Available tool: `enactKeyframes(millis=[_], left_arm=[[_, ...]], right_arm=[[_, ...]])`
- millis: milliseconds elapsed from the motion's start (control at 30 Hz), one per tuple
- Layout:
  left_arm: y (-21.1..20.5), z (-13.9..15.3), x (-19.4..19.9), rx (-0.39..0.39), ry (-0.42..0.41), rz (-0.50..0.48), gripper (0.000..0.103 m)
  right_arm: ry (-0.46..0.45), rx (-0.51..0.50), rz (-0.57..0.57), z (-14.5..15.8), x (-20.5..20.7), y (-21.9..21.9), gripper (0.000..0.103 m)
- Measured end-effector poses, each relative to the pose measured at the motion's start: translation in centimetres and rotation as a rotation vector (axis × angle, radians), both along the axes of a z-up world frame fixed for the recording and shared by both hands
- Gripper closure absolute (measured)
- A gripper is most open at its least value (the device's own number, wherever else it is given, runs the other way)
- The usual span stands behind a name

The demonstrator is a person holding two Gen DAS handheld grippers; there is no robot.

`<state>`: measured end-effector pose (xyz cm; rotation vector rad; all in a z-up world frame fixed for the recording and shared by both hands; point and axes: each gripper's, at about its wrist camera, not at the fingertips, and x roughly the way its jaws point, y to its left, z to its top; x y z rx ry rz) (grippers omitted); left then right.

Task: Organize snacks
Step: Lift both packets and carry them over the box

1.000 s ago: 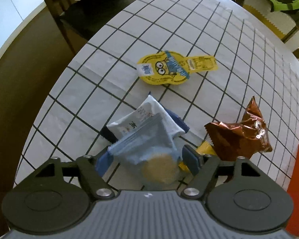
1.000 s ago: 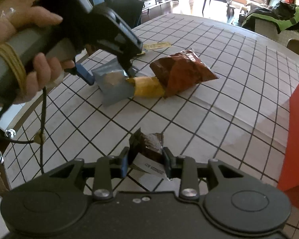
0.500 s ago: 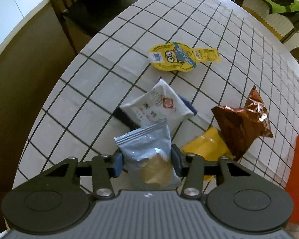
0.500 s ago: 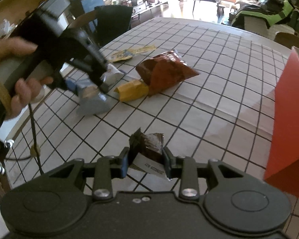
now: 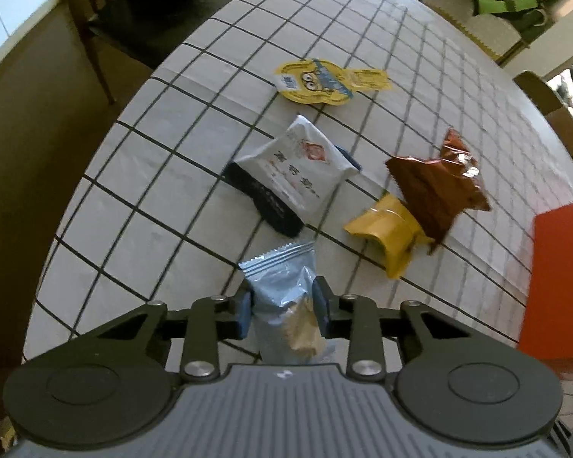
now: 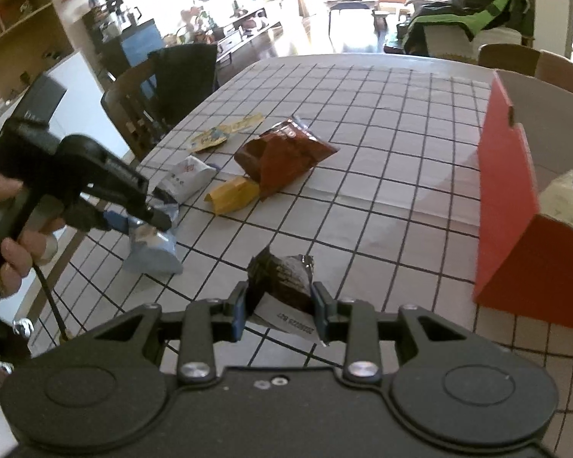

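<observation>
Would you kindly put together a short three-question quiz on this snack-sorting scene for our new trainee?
1. True or false: the left gripper holds the pale blue packet.
2. Multiple choice: what lies partly under the brown chip bag? A) the yellow packet B) the Minion pouch C) the red box
3. Fill in: the right gripper grips a dark ____ wrapper between its fingers.

Key: 1 true; 2 A; 3 brown. The red box already holds something white; what it is cannot be told.
</observation>
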<state>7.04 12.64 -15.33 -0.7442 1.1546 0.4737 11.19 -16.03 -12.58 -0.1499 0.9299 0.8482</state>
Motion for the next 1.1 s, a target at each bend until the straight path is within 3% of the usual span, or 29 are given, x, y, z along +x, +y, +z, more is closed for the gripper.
enactKeyframes(millis=[33,500,867,1033,1100], left_arm=[[0.0,0.3,-0.2,-0.008,-0.016,-0.008,0.089],[-4.2,4.6,1.1,0.01,-0.137,-0.214,0.096],[-9.6,9.1,5.0,0.029,-0.238,-0.376,0.099],[-11.4,9.3,6.9,0.01,-0.202,-0.442,0.099],[-12.1,8.7,7.0,0.051,-0.171,-0.449,0.099]], right_arm=[[0.0,0.006,-0.008,0.2,-0.1,-0.2,0.07],[-0.031,0.08,-0.133,3.3,-0.1,-3.8,0.07],[-0.108,0.132,-0.234,6.8,2.2,-8.2,0.07],[-0.11,0.146,-0.281,7.2,3.8,-10.4,0.07],[-0.105,0.147,-0.29,7.0,4.0,-10.9,0.07]])
